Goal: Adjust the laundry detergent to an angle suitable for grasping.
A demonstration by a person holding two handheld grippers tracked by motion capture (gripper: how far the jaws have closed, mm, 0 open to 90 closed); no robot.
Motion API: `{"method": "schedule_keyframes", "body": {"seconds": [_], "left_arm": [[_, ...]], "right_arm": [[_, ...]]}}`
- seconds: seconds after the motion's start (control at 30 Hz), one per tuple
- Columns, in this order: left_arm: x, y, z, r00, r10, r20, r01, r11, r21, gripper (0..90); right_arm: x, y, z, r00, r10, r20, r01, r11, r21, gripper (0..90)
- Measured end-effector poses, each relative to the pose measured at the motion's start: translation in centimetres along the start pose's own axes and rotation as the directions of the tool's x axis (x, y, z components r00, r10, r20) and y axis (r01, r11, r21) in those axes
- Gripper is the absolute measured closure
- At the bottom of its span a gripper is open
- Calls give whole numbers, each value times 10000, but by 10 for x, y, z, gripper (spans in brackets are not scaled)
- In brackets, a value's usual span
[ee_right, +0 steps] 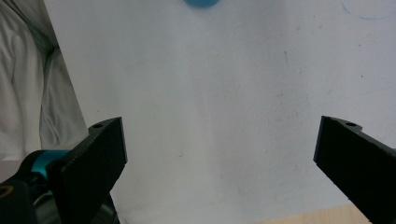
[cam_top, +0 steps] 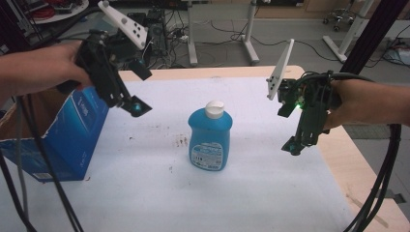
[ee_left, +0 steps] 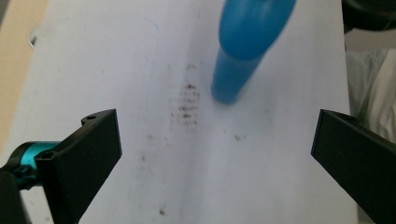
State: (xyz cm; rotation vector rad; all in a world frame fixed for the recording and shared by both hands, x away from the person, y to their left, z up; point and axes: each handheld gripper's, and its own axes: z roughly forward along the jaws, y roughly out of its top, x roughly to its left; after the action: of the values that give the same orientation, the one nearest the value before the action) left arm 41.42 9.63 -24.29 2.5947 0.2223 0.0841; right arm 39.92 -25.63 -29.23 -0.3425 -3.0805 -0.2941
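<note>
We see a blue bottle with a white cap standing upright on the worktop, between our left tool and right tool, both wide and empty.

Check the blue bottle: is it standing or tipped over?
Upright. The blue bottle stands on its base on the white sheet, white cap on top, clear of both grippers.

From my left gripper view the blue bottle is smeared with blur and its top runs off the upper edge, so I can't see its cap. In my right gripper view just a sliver of the bottle's blue base shows at the top edge. From above, the print on the bottle's label is too small to read, and the blue cardboard box is cut off at the left edge.
</note>
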Motion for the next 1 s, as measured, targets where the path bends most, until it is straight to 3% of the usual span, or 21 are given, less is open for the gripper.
{"method": "schedule_keyframes", "body": {"seconds": [0.07, 0.13, 0.17, 0.37, 0.53, 1.0], "left_arm": [[-4, -6, -2, 9986, -520, 87, 516, 9975, 486, 17], [-9, -13, -3, 9975, -629, 316, 597, 9937, 945, 17], [-16, -21, -4, 9986, -498, 154, 480, 9938, 1002, 17], [-31, -37, -6, 9980, -625, 96, 613, 9935, 961, 17], [-43, -48, -8, 9981, -604, 91, 584, 9870, 1498, 17], [-58, -62, -11, 9967, -811, 11, 793, 9779, 1932, 17]], "right_arm": [[-5, 0, -3, 10000, -25, 26, 26, 9999, -120, 19], [-7, 0, -5, 10000, -39, 48, 40, 9999, -157, 19], [-11, 1, -9, 10000, -4, 88, 6, 9997, -241, 19], [-24, 7, -15, 9998, -178, 100, 181, 9995, -268, 19], [-32, 13, -20, 9994, -296, 157, 300, 9992, -280, 19], [-53, 19, -24, 9991, -317, 266, 321, 9993, -177, 19]]}}
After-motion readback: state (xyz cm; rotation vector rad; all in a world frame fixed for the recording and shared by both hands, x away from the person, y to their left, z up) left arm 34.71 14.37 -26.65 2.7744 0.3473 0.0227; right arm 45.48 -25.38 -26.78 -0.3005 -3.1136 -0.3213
